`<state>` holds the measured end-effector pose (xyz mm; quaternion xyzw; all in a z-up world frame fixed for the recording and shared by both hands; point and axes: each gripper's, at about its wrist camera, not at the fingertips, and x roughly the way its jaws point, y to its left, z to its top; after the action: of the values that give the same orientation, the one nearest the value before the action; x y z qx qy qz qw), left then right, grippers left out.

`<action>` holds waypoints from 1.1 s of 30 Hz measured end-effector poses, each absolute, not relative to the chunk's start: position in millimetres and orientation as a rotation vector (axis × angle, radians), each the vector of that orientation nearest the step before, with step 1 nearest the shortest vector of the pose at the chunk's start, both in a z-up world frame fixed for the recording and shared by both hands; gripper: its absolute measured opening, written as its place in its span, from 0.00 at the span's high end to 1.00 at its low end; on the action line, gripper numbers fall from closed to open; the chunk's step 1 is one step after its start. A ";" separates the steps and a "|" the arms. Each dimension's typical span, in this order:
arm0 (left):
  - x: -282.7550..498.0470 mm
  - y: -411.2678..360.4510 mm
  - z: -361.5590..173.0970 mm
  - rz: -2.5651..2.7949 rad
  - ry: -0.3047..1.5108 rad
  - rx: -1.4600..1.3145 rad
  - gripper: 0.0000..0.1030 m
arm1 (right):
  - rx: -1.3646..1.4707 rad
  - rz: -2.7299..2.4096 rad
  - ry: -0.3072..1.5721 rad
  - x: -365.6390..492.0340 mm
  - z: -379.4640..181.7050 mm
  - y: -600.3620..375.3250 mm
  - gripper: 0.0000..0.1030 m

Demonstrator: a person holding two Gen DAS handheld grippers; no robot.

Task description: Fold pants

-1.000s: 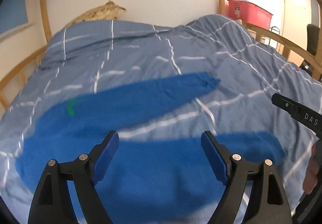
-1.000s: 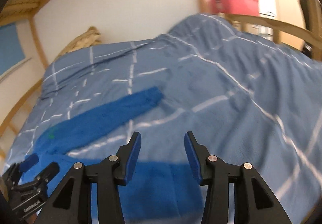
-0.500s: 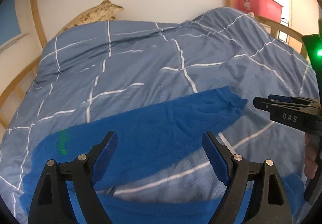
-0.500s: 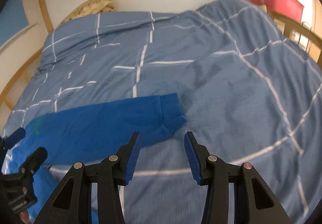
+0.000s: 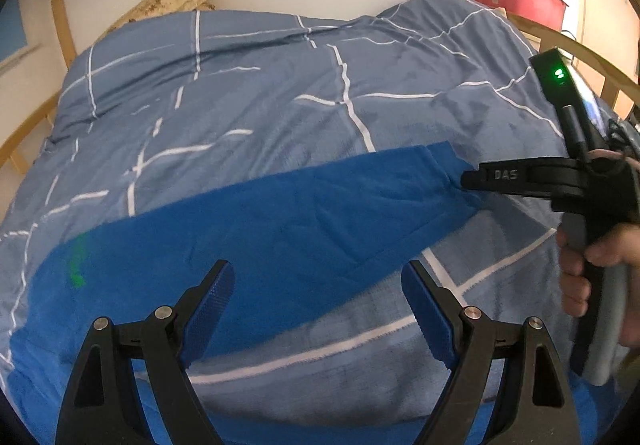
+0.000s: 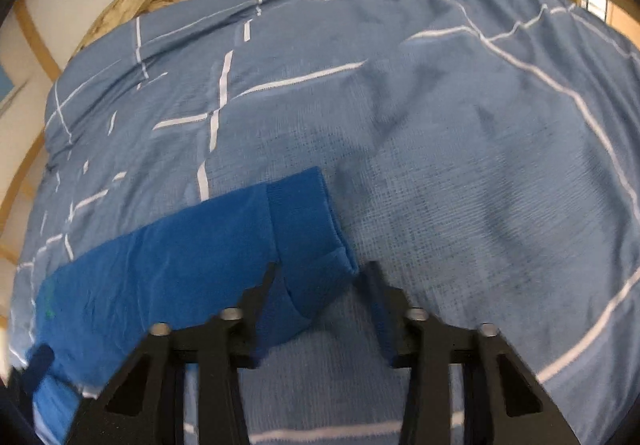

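Across the lower half of both frames, the bright blue pants [image 5: 304,221] lie spread on a bed whose blue-grey duvet [image 5: 280,85] carries a white grid. At the bottom of the left wrist view the left gripper [image 5: 318,299] hovers over the fabric, jaws wide apart and holding nothing. At lower centre of the right wrist view the right gripper [image 6: 322,287] straddles the cuff [image 6: 308,229] of one leg, jaws closing, pads not yet pressing on it.

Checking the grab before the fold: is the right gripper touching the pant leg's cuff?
Touching. In the right wrist view the right gripper straddles the cuff, left pad against the fabric, jaws closing.
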<state>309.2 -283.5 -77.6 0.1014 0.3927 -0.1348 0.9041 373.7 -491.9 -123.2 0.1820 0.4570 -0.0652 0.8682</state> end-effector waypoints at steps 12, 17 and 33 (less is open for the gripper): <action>307.9 -284.7 -95.8 -0.262 0.865 0.167 0.17 | 0.130 -0.273 0.890 361.1 -108.0 -478.4 0.92; 305.2 -279.5 -94.5 -0.245 0.851 0.190 0.17 | 0.114 -0.325 0.923 362.8 -113.6 -479.7 0.77; 223.0 -203.2 -5.1 -0.297 0.706 0.163 0.17 | 0.152 -0.356 0.729 217.1 -18.9 -404.4 0.42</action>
<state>223.0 -203.2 -5.1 0.0793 0.3438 -0.1447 0.9244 217.1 -404.4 -18.9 0.0738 0.3542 -0.1728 0.9161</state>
